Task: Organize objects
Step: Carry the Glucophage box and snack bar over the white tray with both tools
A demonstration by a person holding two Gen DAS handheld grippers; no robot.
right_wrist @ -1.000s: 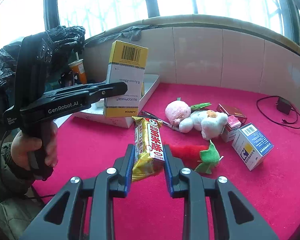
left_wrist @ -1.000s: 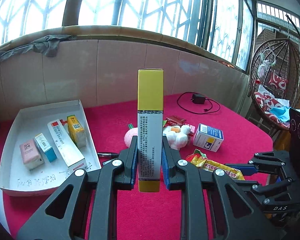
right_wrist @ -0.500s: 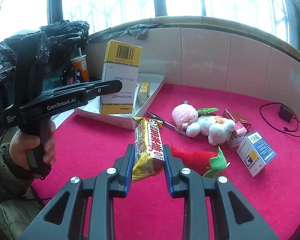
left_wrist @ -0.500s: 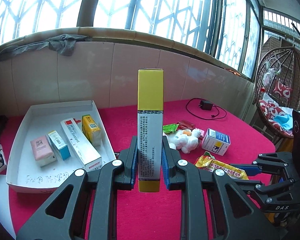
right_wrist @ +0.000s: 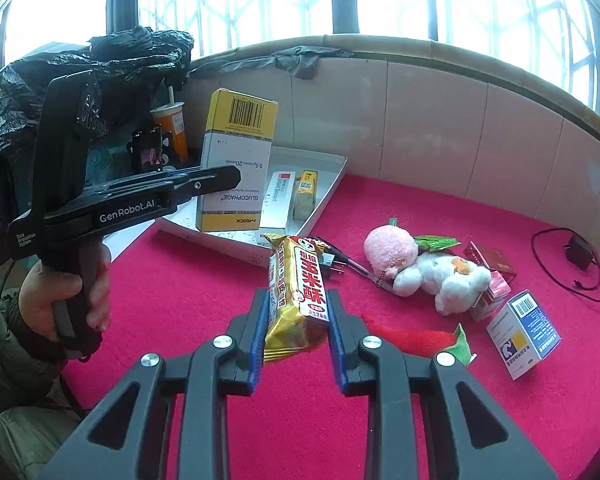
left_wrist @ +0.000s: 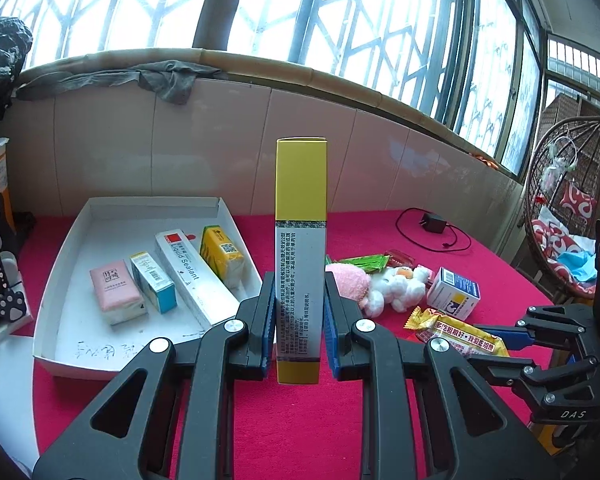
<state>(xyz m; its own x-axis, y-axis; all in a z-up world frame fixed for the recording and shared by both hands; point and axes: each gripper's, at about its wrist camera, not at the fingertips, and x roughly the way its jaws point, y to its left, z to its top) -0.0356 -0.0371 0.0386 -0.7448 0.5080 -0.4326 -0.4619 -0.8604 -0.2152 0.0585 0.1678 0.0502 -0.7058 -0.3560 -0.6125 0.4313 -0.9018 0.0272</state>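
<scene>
Right, left gripper (left_wrist: 299, 334) is clamped narrow on the yellow-and-white medicine box (left_wrist: 301, 264), held upright on its thin edge; right gripper (right_wrist: 296, 330) pinches the yellow snack bar (right_wrist: 297, 294) by its lower half. Over the last second both views have swung: the white tray (left_wrist: 70, 236) now sits closer and more central in the left view, and the loose pile has slid off to the right. My read: the box is being carried toward the tray, drop-off not yet begun.

Tray already holds a pink box (left_wrist: 116, 296), a small teal box (left_wrist: 153, 282), a long white carton (left_wrist: 196, 280) and a yellow packet (left_wrist: 223, 256).

Readable text: "GLUCOPHAGE", "MERCK", "20 tablets" on the held box; "Sealant" on the carton; "GenRobot.AI" on the left gripper's body, "DAS" on the right's. Snack bar print is Chinese.
</scene>
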